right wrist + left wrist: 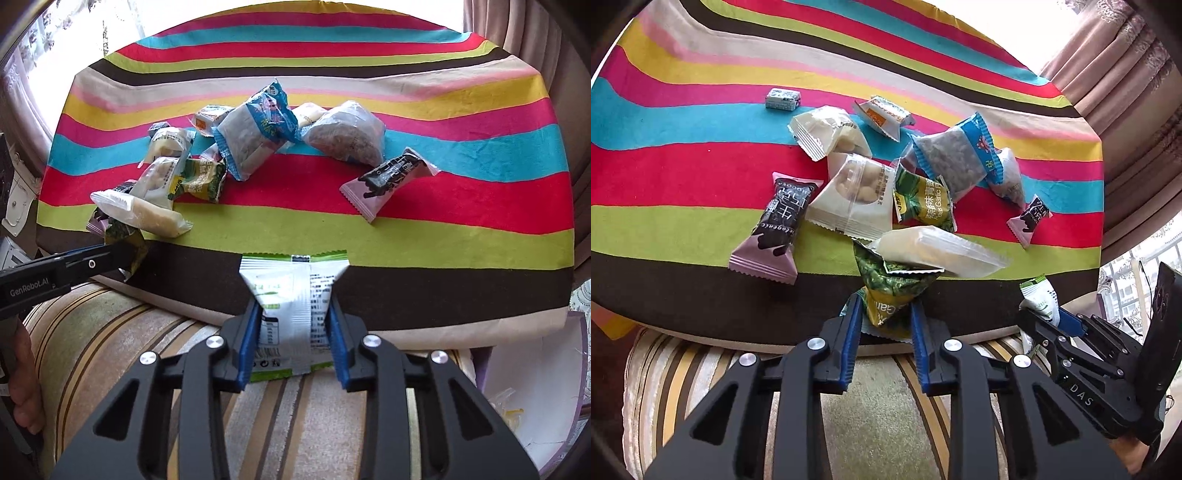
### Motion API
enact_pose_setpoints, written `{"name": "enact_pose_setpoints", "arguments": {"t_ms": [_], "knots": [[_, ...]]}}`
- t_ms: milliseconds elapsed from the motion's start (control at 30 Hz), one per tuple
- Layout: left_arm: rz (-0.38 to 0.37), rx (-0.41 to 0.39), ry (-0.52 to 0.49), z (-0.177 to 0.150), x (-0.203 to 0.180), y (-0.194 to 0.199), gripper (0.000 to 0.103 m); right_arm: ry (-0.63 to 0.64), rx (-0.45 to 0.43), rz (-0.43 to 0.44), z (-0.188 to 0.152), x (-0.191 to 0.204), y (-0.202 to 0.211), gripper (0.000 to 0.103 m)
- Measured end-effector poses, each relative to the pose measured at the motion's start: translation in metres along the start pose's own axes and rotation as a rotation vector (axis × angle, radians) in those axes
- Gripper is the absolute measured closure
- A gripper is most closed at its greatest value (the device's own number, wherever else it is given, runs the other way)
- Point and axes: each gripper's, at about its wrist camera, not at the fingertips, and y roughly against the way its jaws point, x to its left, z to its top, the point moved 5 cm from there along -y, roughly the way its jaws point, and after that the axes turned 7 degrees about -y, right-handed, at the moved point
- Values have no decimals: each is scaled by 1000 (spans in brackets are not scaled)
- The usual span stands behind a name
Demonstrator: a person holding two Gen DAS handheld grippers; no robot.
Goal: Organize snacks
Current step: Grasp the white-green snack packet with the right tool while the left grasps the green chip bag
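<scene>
Several snack packets lie in a loose pile on a striped cloth. My left gripper is shut on a green garlic-pea packet at the cloth's near edge; a pale wafer packet rests on that packet's top. It also shows at the left of the right wrist view. My right gripper is shut on a white-and-green packet, held above the near brown stripe; it also shows in the left wrist view. A purple chocolate packet lies apart on the right.
The cloth covers a raised surface above a striped cushion. Another purple chocolate packet lies at the left, a small blue-white candy further back. Curtains hang at the right. A lilac bin with wrappers stands lower right.
</scene>
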Motion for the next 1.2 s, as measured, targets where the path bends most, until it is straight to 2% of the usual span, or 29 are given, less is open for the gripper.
{"name": "enact_pose_setpoints", "arguments": {"t_ms": [133, 200, 300, 367, 500, 600, 933, 1200], "knots": [[19, 10, 2, 1, 0, -2, 76, -11, -9, 0, -1, -3, 4, 69], [44, 19, -3, 1, 0, -3, 56, -16, -13, 0, 0, -5, 5, 69], [64, 25, -18, 2, -1, -5, 45, -25, -18, -2, -1, -7, 7, 69], [78, 37, -25, 3, -2, -9, 43, -33, -19, -3, -1, -10, 6, 69], [113, 52, -60, 8, -10, -17, 46, -41, -18, -2, -1, -13, 6, 69], [137, 50, -64, 9, -11, -19, 66, -42, -19, -3, 0, -13, 6, 69], [57, -34, -4, 9, -6, 2, 70, -82, -36, 23, 3, -23, 16, 69], [45, -63, 6, 8, -20, 11, 70, -126, -72, 21, 6, -46, 39, 69]]}}
